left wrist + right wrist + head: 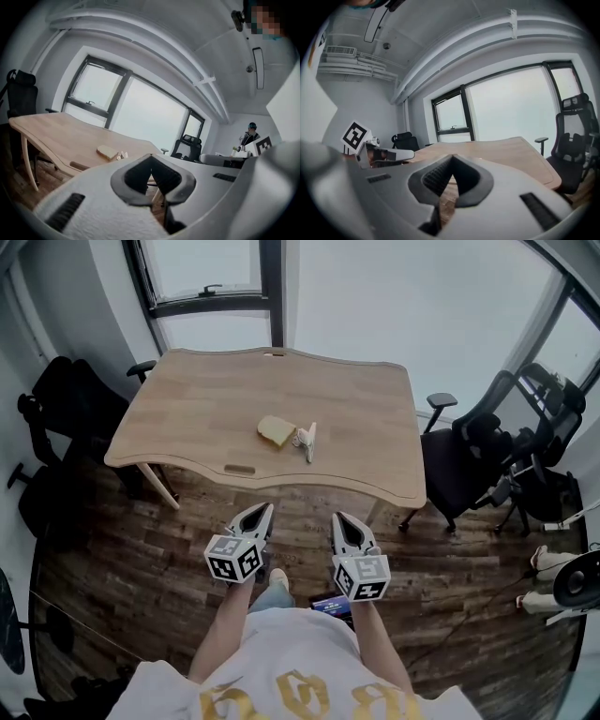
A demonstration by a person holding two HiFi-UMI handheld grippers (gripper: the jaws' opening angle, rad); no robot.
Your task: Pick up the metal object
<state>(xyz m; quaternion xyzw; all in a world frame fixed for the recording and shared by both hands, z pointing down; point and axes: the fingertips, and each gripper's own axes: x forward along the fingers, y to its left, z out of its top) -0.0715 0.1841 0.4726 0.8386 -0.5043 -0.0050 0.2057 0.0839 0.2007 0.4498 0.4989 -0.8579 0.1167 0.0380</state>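
Looking down from the head view, both tools hang over the wood-plank floor (141, 559) near the bottom middle of the frame, short of the table's near edge. The left gripper (263, 513) is fully closed with nothing in it. Its own view shows the 2 dark ribbed pads (136, 176) meeting at the tip. The right gripper (340, 522) is the same deal, jaws pressed together and empty. Each one carries a cube (234, 557) with black-and-white square markers, just patterns with no letters.

The metal object (307, 440) lies on the wooden table (356, 409), roughly in the middle of the frame. It's just beside a tan block (276, 431) on its left, and I can't tell if the 2 touch. In the left gripper view the same pair sits left of center, well apart from the jaws.

The only writing I can spot is the gold print on the white shirt (281, 652) at the bottom edge, and it's cut off and unreadable. Black office chairs (469, 465) stand at both sides of the table, and a window (206, 268) fills the upper left.
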